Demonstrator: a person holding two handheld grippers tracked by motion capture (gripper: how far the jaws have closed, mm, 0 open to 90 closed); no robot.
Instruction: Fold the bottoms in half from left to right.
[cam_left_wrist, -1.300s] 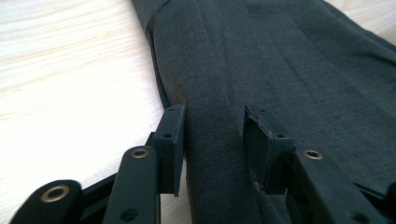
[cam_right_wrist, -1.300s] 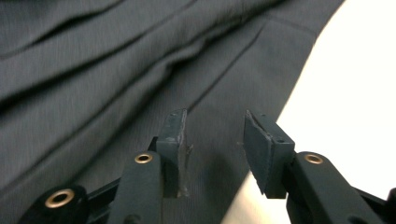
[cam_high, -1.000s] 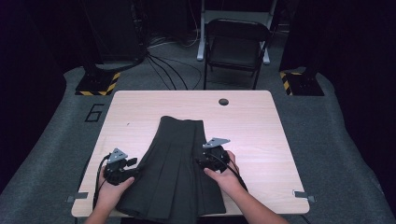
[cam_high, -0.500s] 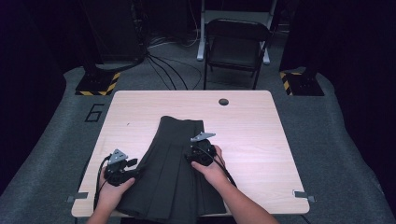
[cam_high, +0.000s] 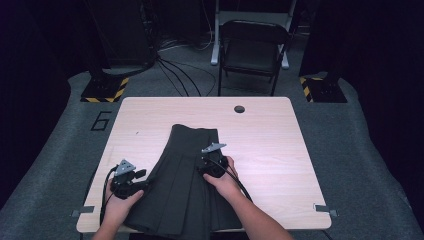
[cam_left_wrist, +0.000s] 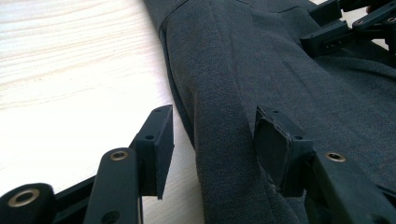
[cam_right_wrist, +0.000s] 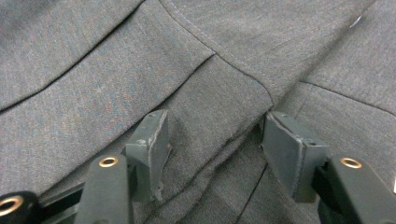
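Dark grey pleated skirt (cam_high: 185, 185) is lying on table (cam_high: 280, 135), near edge. Left gripper (cam_left_wrist: 212, 140) is straddling its side fold, jaws apart; right gripper (cam_right_wrist: 215, 149), just opening, is straddling a pleat. Floor marking "6" (cam_high: 101, 120).

Handheld gripper rig, both units matte black

Left gripper (cam_high: 137, 184), right gripper (cam_high: 206, 161): grey triangular top plates, black trailing cables, brass-ringed jaw pivots, worn grey pads (cam_right_wrist: 150, 137). Forearms bare, no sleeves.

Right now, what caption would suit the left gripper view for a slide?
Open tongs straddle the raised edge fold of a dark grey pleated skirt lying on a pale wooden table.
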